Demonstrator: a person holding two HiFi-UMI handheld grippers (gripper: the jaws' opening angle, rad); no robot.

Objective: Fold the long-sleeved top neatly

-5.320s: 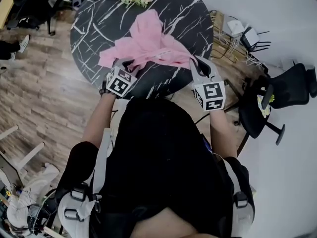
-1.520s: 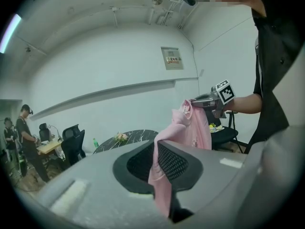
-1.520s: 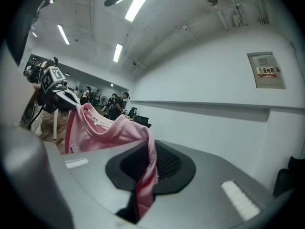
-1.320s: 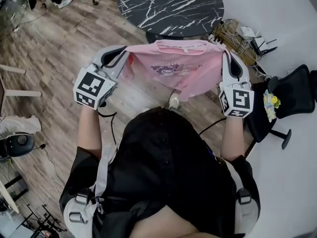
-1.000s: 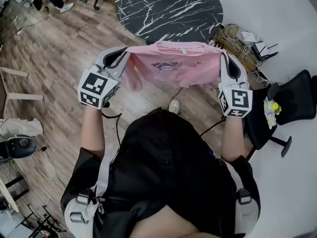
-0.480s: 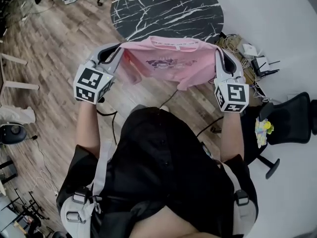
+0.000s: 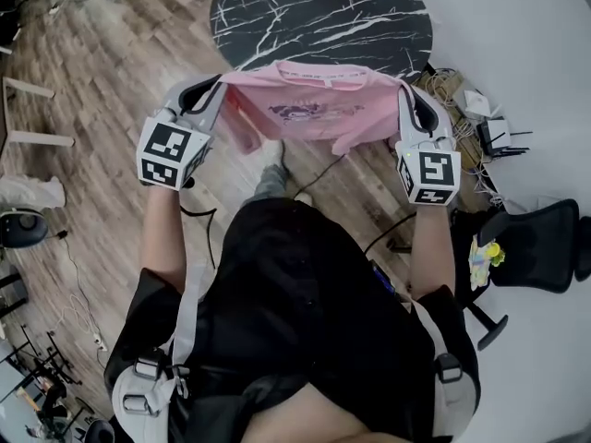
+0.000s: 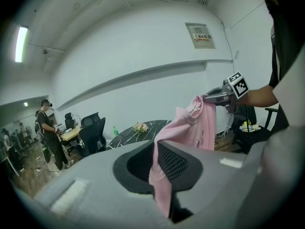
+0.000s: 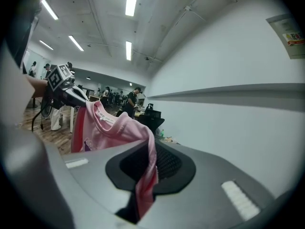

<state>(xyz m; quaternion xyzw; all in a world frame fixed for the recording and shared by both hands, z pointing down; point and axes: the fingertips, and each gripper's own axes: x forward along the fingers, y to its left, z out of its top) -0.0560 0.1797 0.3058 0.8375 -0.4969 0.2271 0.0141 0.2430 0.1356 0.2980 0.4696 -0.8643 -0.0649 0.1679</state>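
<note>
Left gripper (image 7: 212, 89): jaws pinched tight on one shoulder of the pink long-sleeved top (image 7: 319, 109). The top hangs spread in the air between both grippers, near the black marble table (image 7: 314, 17). Right gripper (image 7: 407, 95): jaws pinched on the opposite shoulder.

Between left claw (image 7: 214, 86) and right claw (image 7: 406, 90), the top (image 7: 319, 109), above floor (image 7: 111, 81); table (image 7: 314, 17) behind it, chair (image 7: 540, 247) far right.
</note>
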